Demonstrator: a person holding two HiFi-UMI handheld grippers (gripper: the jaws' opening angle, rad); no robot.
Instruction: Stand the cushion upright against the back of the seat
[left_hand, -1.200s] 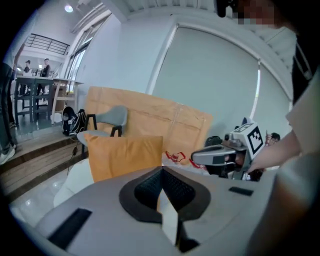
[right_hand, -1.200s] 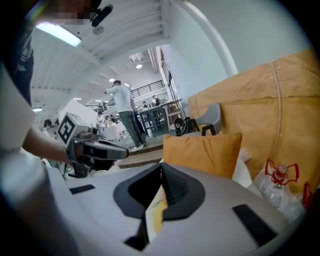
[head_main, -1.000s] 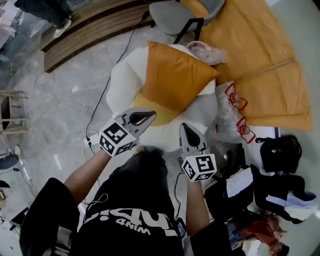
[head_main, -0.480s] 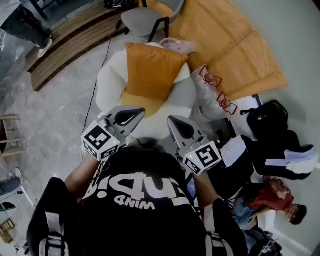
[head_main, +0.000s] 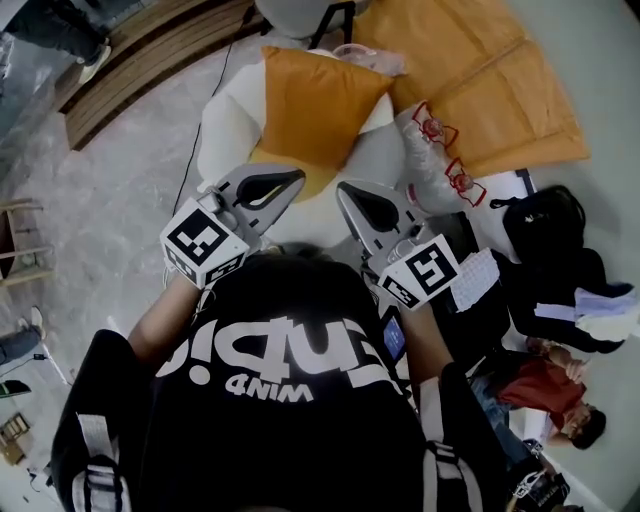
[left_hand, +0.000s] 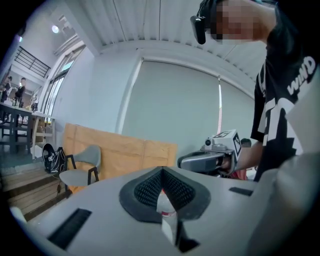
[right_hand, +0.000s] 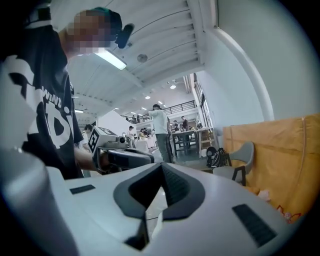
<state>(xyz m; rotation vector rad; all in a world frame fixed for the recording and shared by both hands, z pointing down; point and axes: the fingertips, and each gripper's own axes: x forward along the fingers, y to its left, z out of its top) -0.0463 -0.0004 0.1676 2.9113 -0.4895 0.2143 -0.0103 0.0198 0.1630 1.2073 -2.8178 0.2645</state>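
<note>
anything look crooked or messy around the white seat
The orange cushion stands on the white seat slightly askew, turned so its edges do not line up with the seat. Crumpled clear plastic bags lie on the floor right beside the seat. Nothing looks spilled or damaged.

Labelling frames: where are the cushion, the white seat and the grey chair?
cushion (head_main: 315, 108), head view, face centre
white seat (head_main: 225, 132), head view, left side
grey chair (left_hand: 75, 176), left gripper view, seat pad
</note>
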